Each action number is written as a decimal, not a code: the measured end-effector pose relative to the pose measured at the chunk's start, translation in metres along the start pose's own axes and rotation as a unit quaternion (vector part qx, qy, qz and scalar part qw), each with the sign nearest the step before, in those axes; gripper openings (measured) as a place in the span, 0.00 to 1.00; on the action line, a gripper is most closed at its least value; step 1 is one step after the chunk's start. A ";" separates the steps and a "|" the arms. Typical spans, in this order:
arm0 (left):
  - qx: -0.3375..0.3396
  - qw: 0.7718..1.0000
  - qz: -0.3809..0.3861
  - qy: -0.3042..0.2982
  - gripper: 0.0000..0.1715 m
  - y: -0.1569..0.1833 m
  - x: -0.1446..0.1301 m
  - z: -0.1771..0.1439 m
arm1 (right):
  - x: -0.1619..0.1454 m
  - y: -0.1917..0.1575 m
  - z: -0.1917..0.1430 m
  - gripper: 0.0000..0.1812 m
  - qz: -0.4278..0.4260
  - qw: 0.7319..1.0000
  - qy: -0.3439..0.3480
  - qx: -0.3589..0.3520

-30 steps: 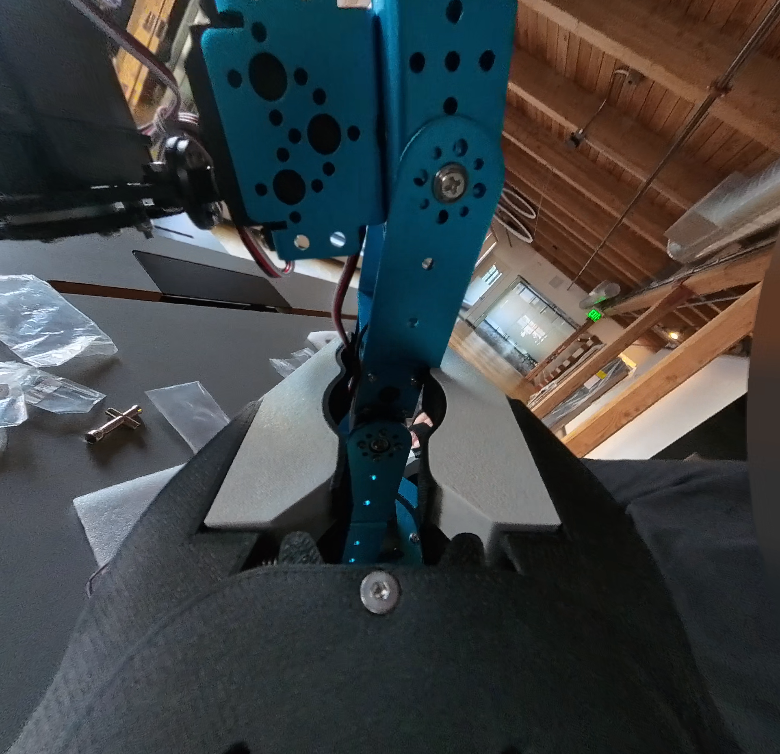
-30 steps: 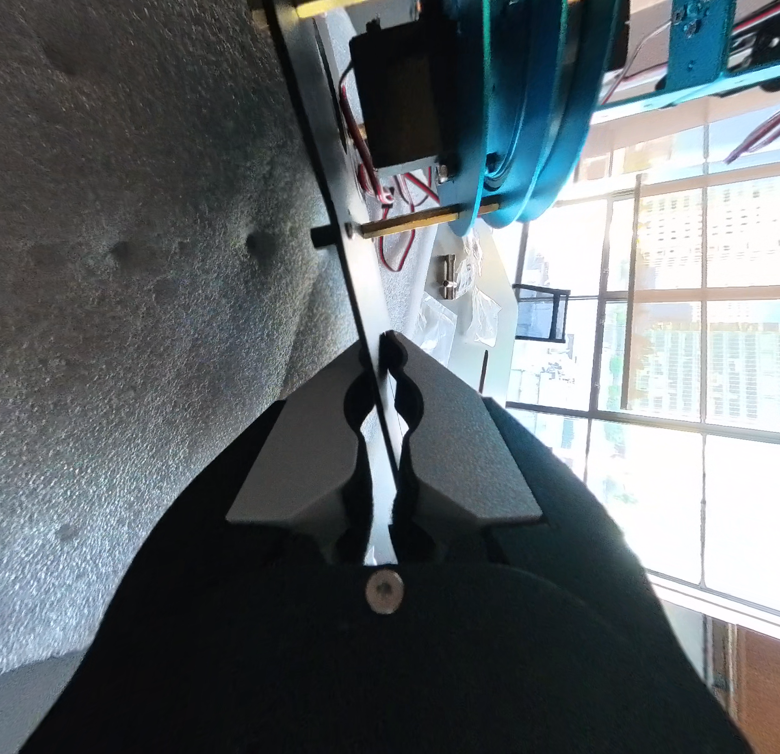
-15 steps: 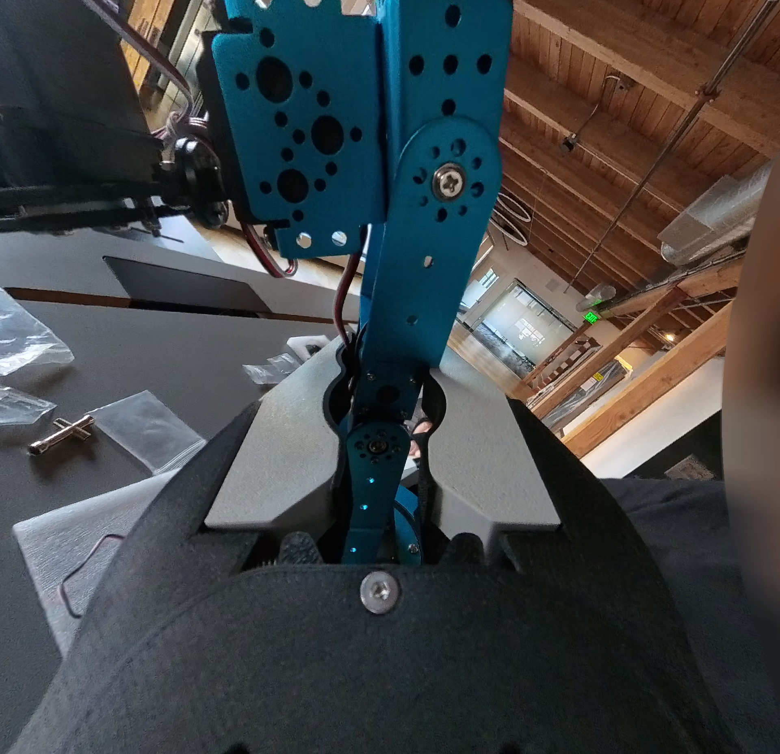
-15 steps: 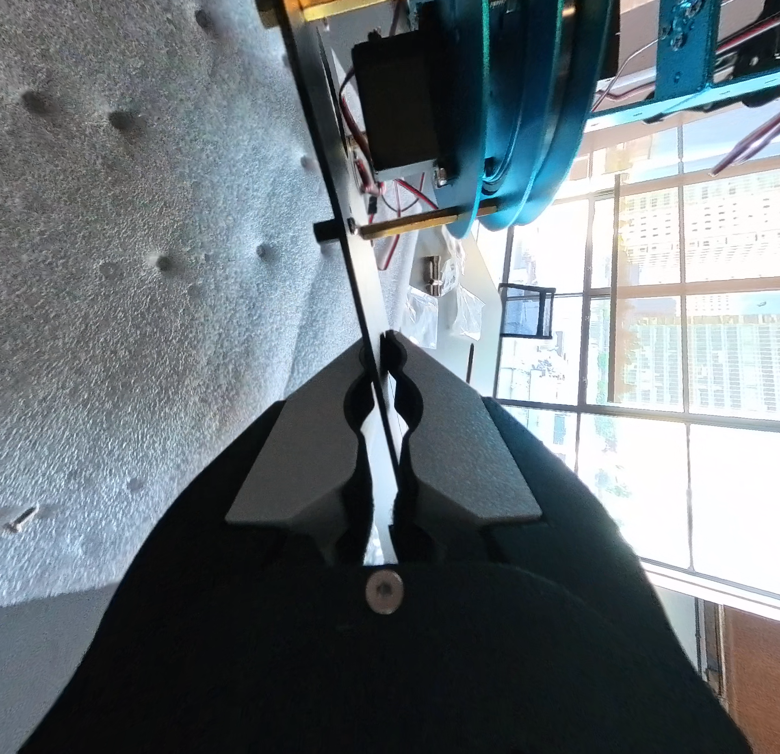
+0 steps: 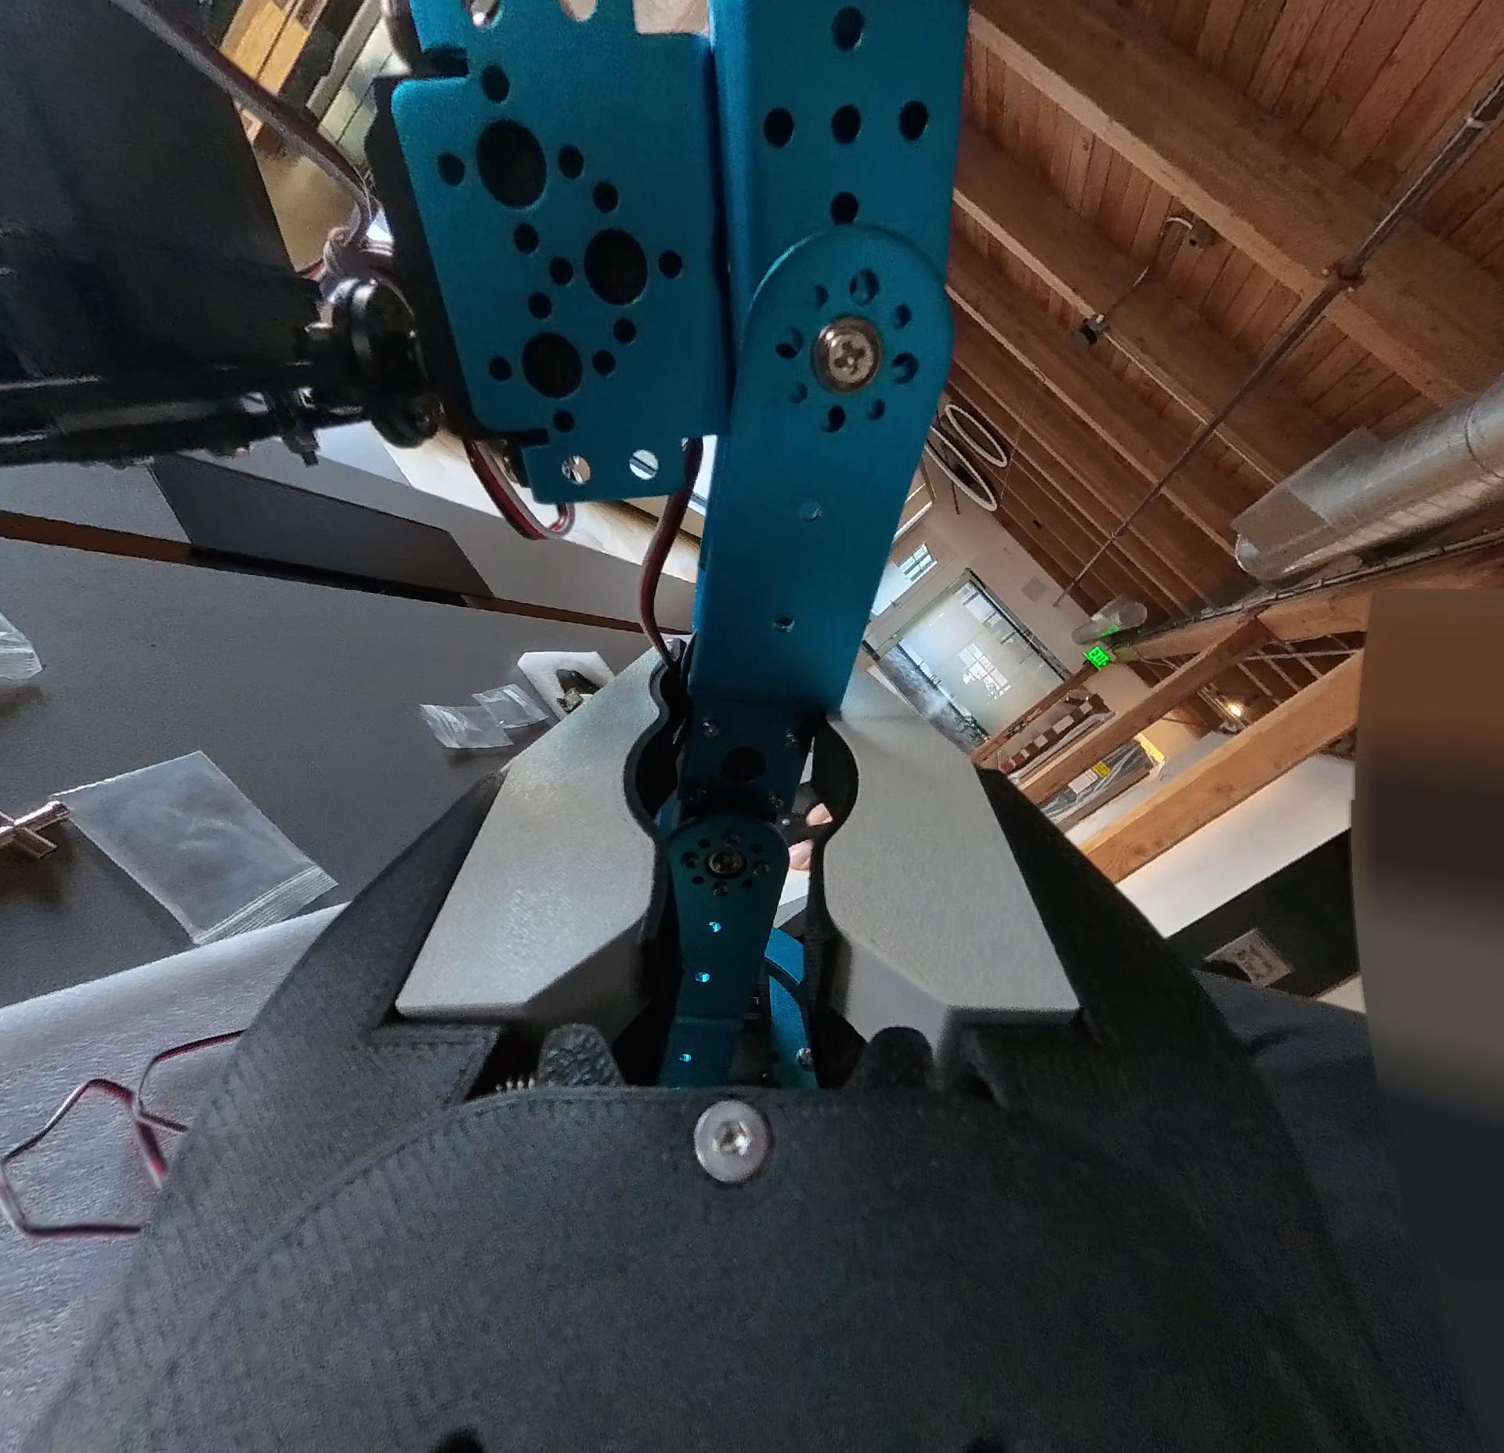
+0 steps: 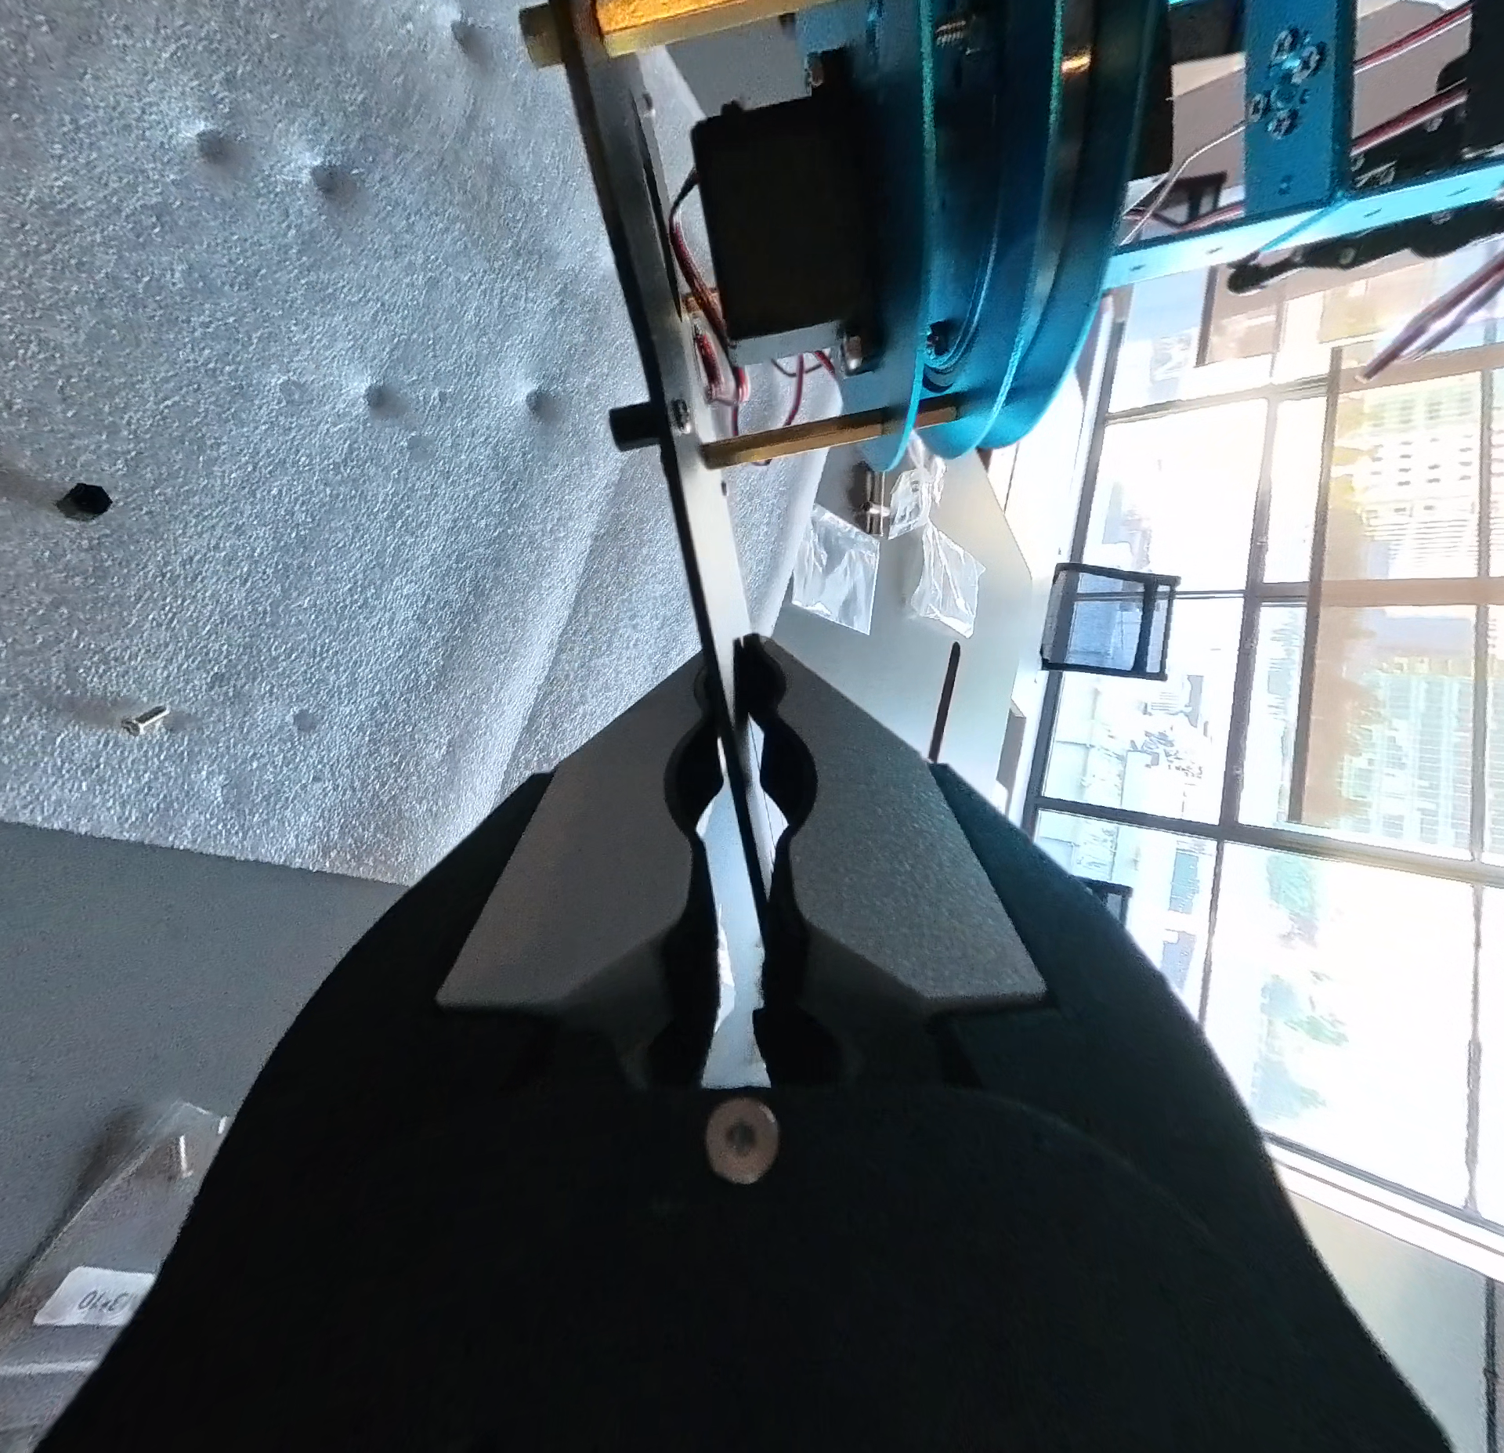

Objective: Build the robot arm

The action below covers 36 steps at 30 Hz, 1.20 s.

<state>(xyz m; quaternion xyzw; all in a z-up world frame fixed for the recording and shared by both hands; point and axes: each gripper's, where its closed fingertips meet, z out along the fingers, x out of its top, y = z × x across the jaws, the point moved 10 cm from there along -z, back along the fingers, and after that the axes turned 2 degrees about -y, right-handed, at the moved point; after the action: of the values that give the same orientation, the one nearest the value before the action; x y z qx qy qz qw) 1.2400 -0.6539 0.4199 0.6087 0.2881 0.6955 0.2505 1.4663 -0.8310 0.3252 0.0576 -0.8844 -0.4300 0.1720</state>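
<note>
The left gripper point(image 5: 745, 771) is clamping its two grey fingers point(image 5: 553, 860) on the lower part of a blue metal arm link point(image 5: 802, 470), which is rising upright from between them toward the wooden ceiling. A perforated blue bracket point(image 5: 561, 250) is sitting against the link's left side, with a red and brown wire point(image 5: 659, 567) looping down from under it. On the dark table point(image 5: 244, 665) to the left, a clear plastic bag point(image 5: 191, 836) is lying flat beside a small silver cross-shaped key point(image 5: 24, 832), and a thin wire loop point(image 5: 73, 1153) is resting on white foam at the lower left. The right gripper point(image 6: 724, 665) is pinching its fingers point(image 6: 586, 869) together on the edge of a thin black base plate point(image 6: 651, 372). That plate is carrying a black servo point(image 6: 777, 226), brass standoffs point(image 6: 822, 437) and blue round discs point(image 6: 1017, 234). White foam point(image 6: 285, 356) is filling the view left of the plate, with a small screw point(image 6: 145, 718) and a black nut point(image 6: 84, 501) lying on it.
</note>
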 end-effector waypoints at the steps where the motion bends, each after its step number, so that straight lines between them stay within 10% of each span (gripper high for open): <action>1: 0.001 1.000 -0.001 0.000 0.15 -0.003 0.000 0.000 | 0.000 0.000 0.001 0.01 0.001 1.000 -0.002 0.004; 36: -0.029 0.978 -0.209 0.007 0.18 -0.089 -0.028 -0.005 | 0.007 0.007 0.006 0.01 0.063 0.984 -0.011 0.169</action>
<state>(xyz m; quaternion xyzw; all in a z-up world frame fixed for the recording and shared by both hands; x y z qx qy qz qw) 1.2389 -0.6115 0.3370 0.5223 0.3902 0.6406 0.4057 1.4576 -0.8239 0.3292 0.0253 -0.9479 -0.2636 0.1770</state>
